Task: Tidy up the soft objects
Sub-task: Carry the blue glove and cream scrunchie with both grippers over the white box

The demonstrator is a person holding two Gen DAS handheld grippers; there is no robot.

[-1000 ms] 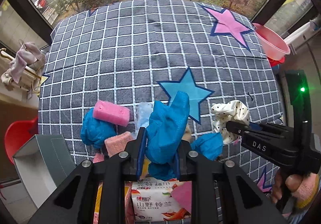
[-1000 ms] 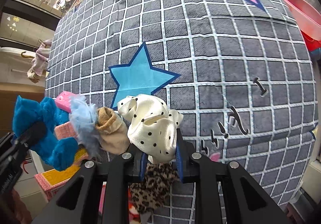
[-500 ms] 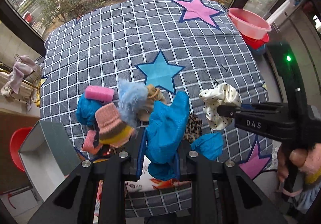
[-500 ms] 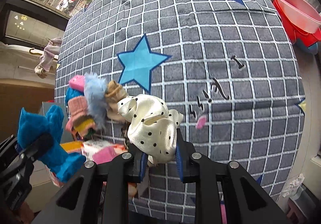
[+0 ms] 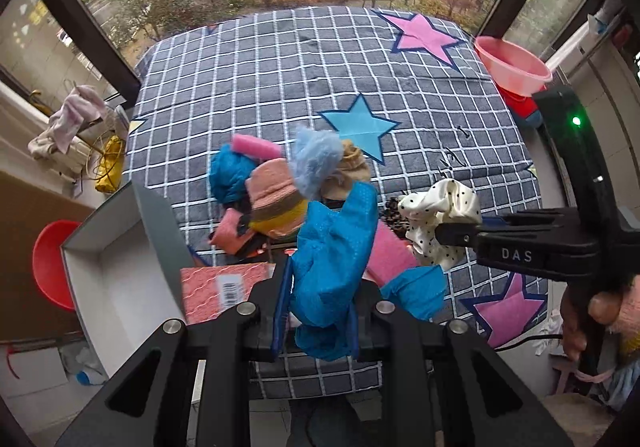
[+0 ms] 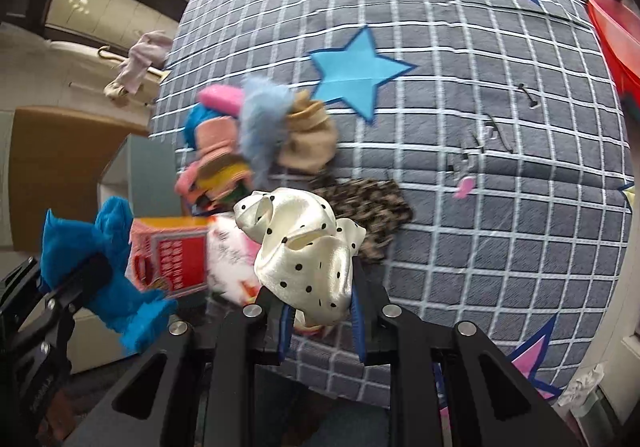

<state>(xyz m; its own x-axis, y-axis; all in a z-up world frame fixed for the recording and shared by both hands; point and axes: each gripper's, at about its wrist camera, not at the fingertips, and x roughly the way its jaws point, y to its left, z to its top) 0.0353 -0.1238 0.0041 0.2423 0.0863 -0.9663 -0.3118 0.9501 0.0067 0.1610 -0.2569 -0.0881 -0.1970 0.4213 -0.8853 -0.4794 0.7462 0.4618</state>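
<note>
Clamped between the left gripper's [image 5: 318,311] jaws, a blue cloth [image 5: 332,259] is being held, while a polka-dot scrunchie [image 6: 308,247] is being pinched by the right gripper [image 6: 320,321], both above the near edge of the checked quilt [image 5: 280,87], just short of the sock pile [image 5: 280,187].

Both tongs [image 5: 320,311] [image 6: 318,321] lifted higher, soft pile [image 5: 280,191] now farther below

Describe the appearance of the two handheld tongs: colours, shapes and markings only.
Both tongs, left and right, are black angular frames with triangular cut-outs, silver bolts and blue-edged fingers. The left view shows white "DAS" lettering and a green light on the right one.
</note>
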